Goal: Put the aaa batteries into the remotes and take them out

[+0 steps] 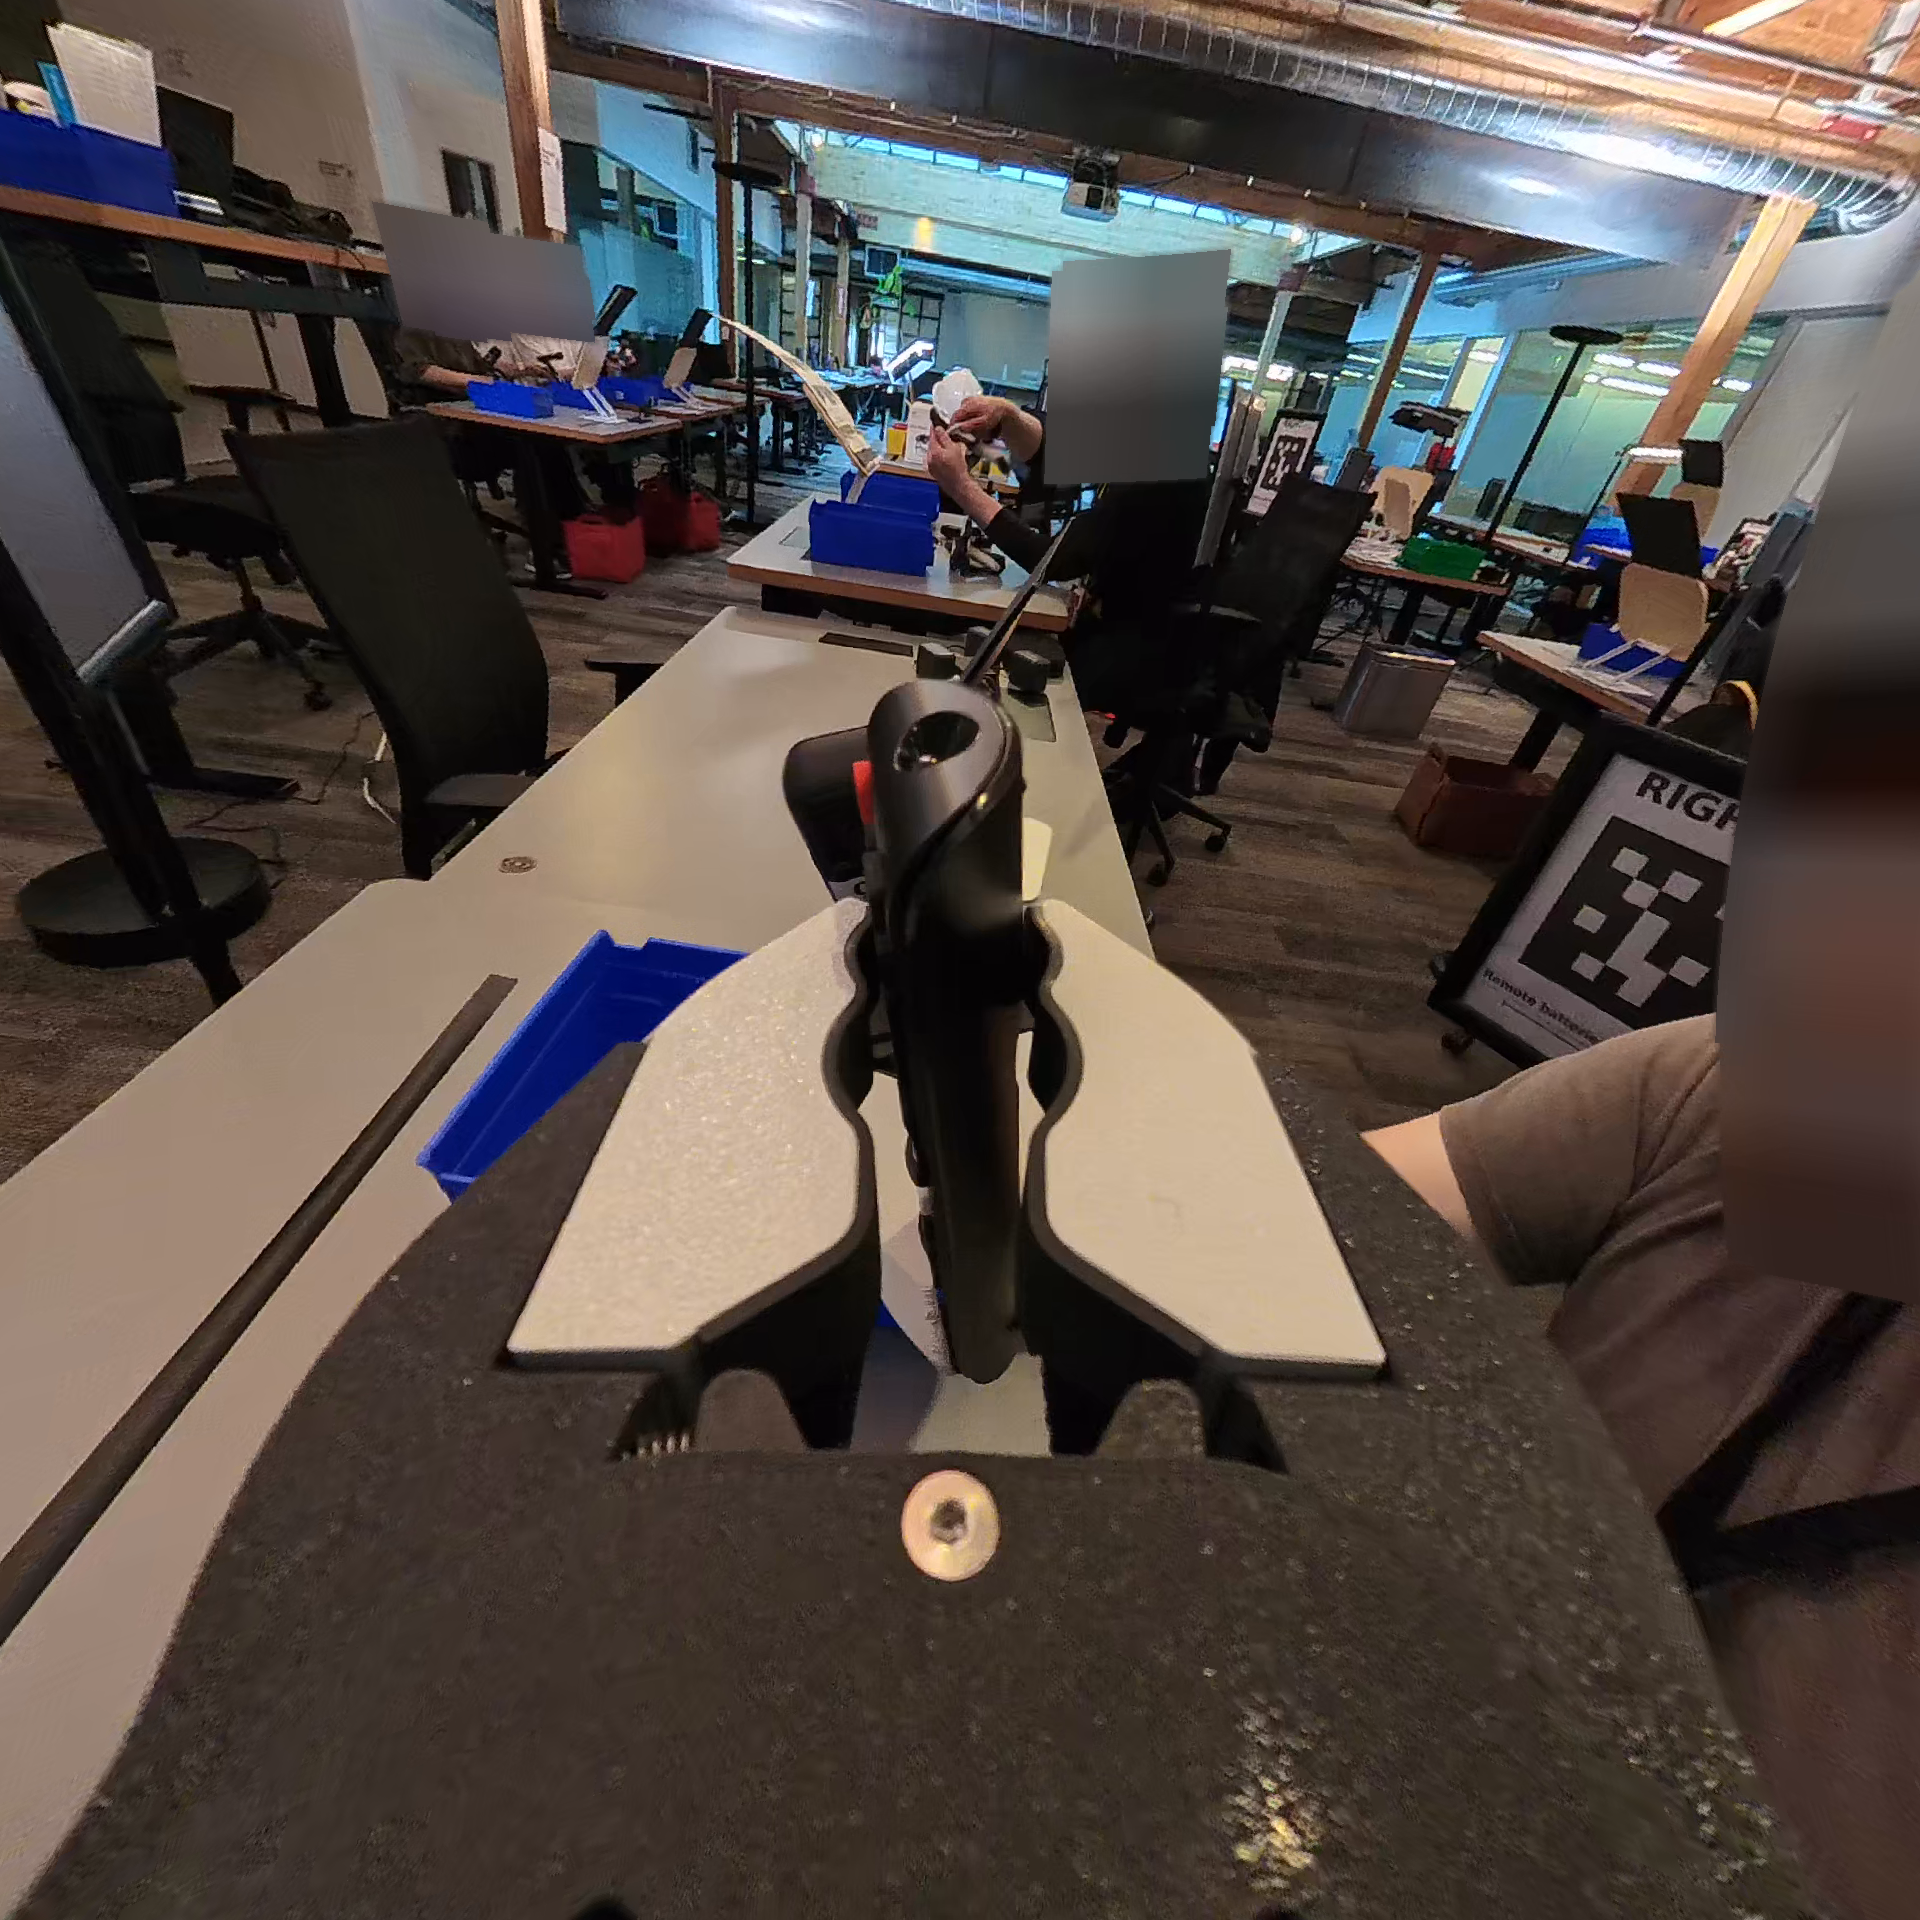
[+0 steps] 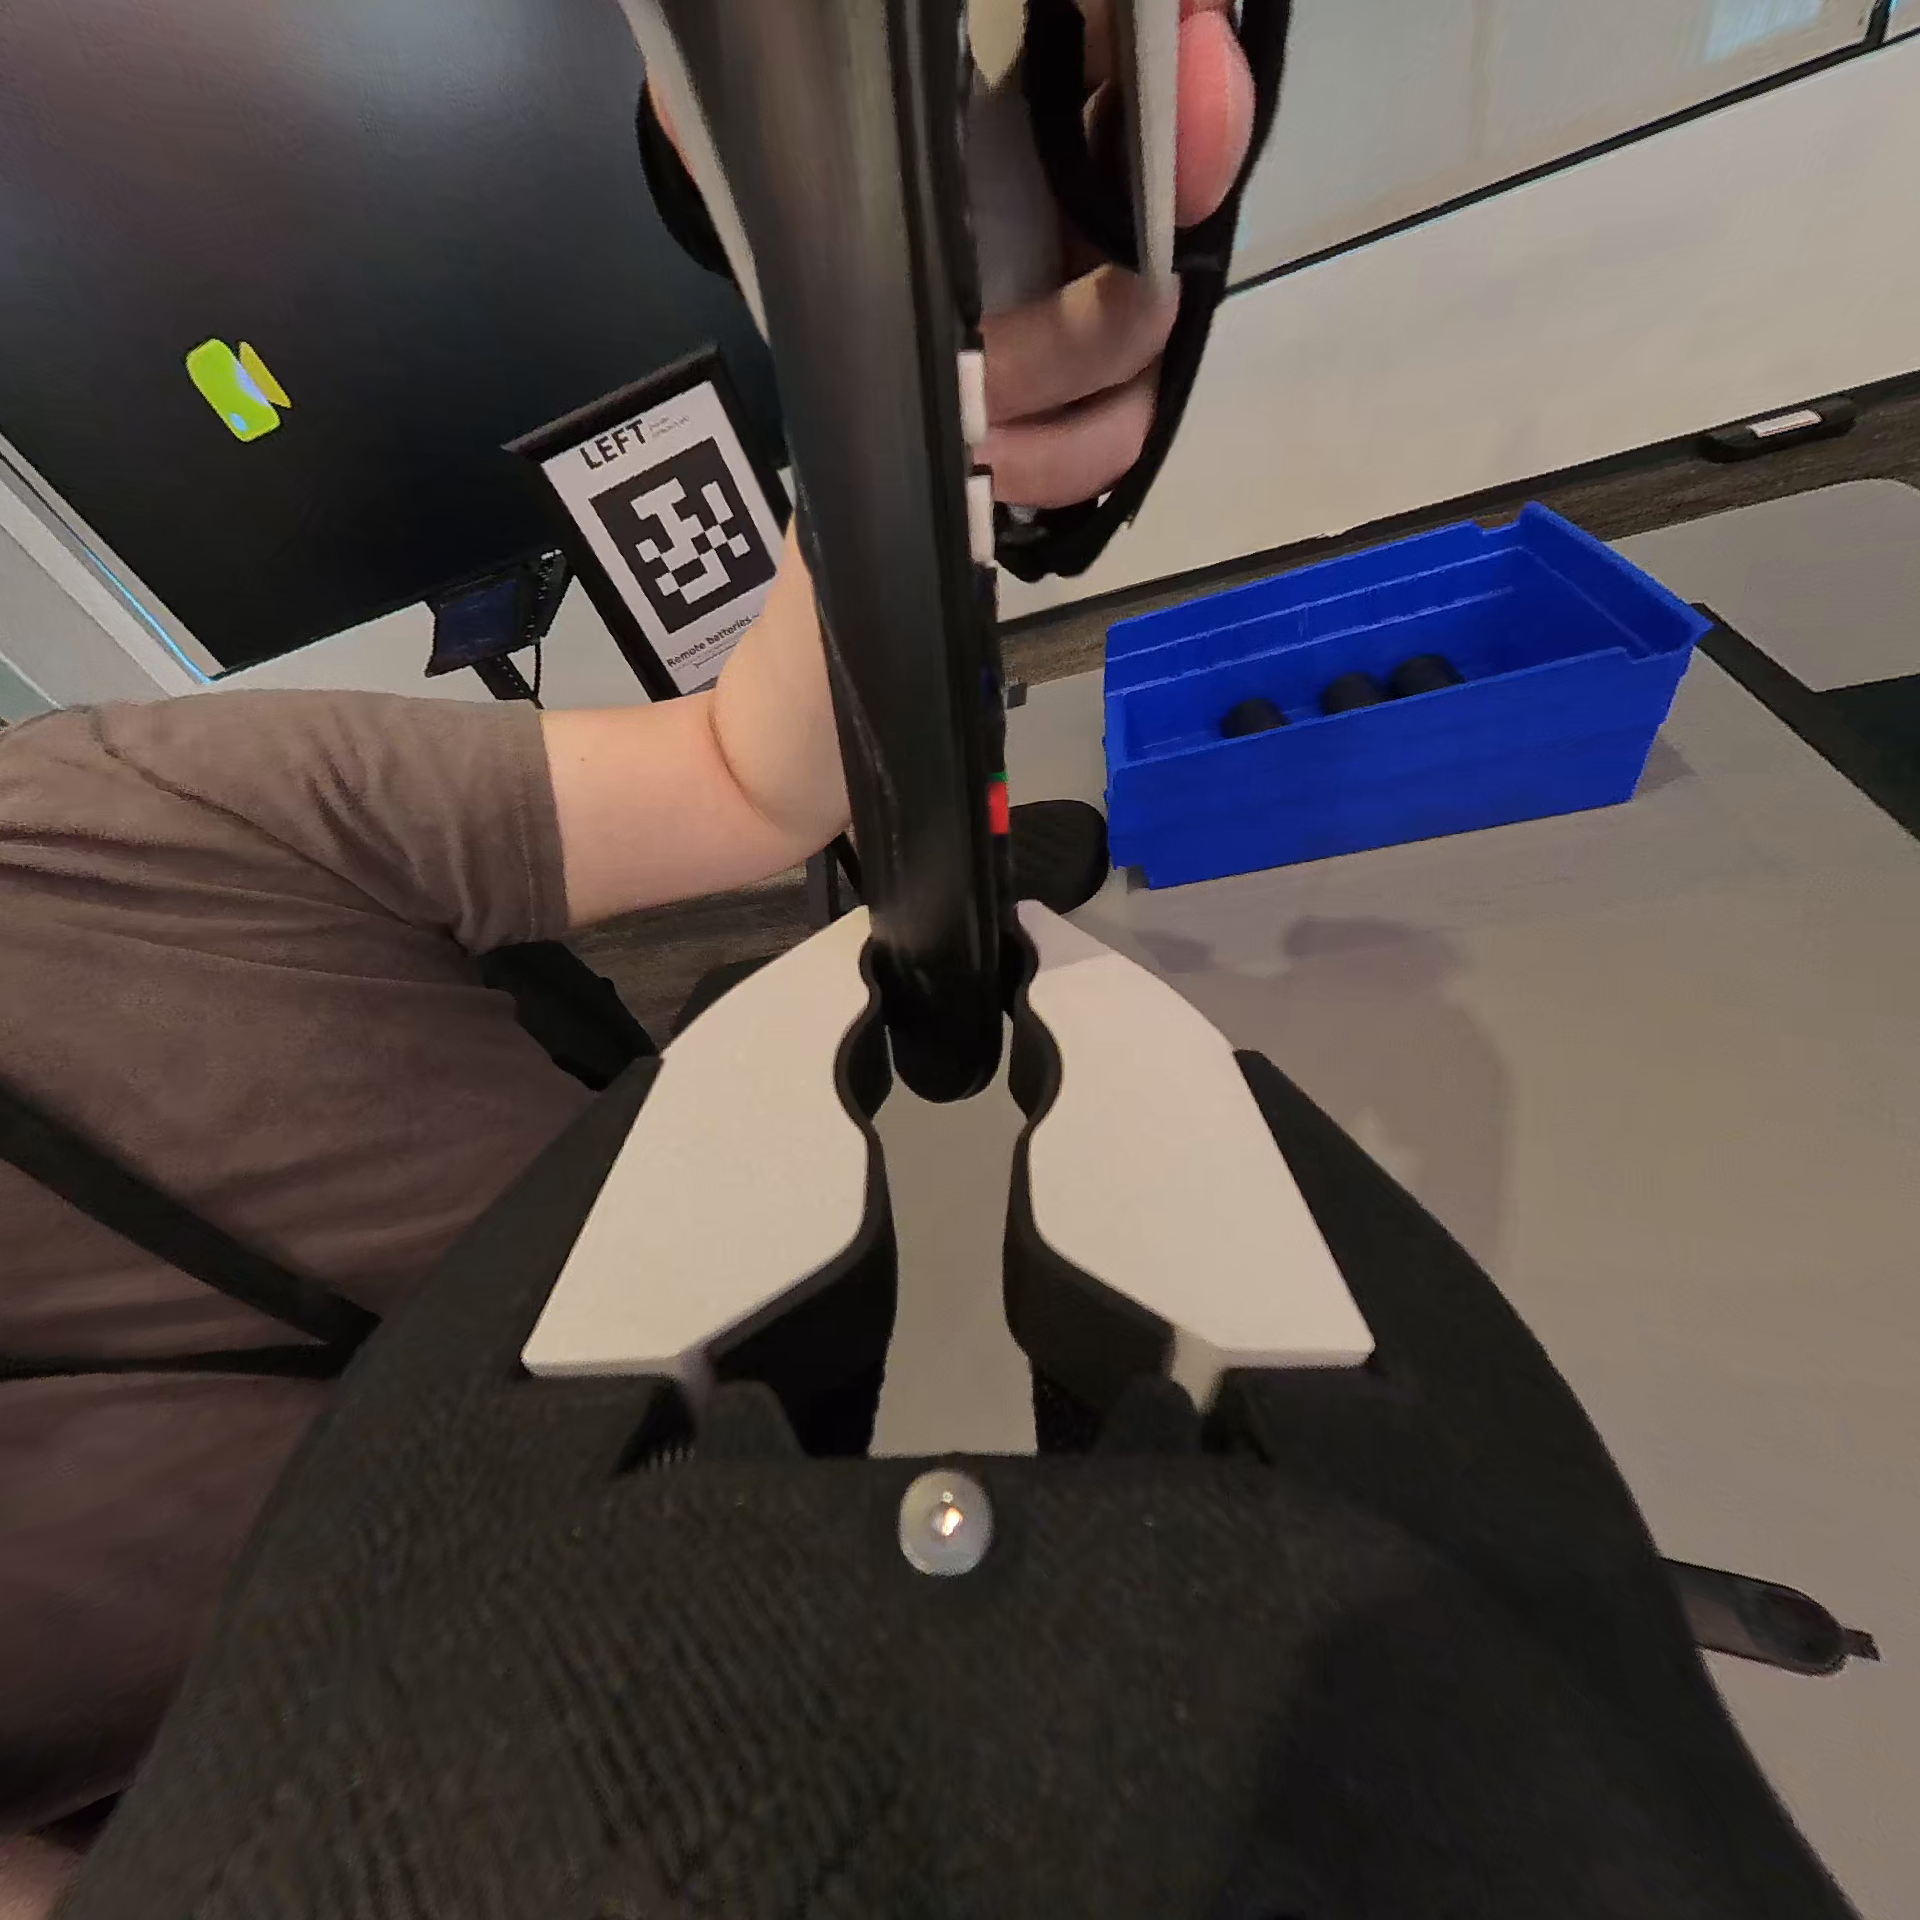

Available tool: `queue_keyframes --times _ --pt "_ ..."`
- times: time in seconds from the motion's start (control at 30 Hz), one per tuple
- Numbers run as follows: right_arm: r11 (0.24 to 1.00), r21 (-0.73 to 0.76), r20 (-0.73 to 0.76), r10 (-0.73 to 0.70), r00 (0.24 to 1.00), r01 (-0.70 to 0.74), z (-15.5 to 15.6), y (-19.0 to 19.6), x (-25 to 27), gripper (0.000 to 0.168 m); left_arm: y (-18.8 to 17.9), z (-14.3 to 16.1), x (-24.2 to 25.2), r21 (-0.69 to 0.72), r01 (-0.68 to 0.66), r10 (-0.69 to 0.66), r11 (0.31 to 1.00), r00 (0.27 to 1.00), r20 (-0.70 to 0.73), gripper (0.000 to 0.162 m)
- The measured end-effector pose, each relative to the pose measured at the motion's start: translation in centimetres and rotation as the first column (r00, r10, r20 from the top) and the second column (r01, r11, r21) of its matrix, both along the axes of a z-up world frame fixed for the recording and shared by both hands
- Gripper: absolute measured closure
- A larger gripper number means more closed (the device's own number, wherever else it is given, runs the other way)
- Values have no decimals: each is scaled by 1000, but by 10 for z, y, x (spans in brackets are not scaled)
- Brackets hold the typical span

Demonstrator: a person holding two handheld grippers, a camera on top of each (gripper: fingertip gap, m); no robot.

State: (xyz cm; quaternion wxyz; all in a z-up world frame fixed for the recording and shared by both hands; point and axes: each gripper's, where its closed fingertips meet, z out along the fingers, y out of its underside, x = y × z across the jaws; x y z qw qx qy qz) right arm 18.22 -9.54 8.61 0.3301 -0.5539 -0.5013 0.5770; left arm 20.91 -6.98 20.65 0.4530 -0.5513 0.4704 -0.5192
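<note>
Beside remote point(image 2: 914, 582), perhaps batteries point(image 2: 1351, 694), bin point(image 2: 1382, 790)

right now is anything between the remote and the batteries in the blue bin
Nothing visible. Both grippers, left and right, clamp the black remote in the air; the blue bin with three batteries sits open beside it.

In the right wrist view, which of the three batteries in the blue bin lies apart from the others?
The leftmost battery; the other two lie close together in the blue bin.
</note>
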Motion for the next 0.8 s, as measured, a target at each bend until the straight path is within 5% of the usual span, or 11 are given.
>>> queue_keyframes --times 0.8 --pt "996 -44 -90 -82 993 78 31 -6 22 146 -23 33 38 101 -131 133 986 991 -10 137"
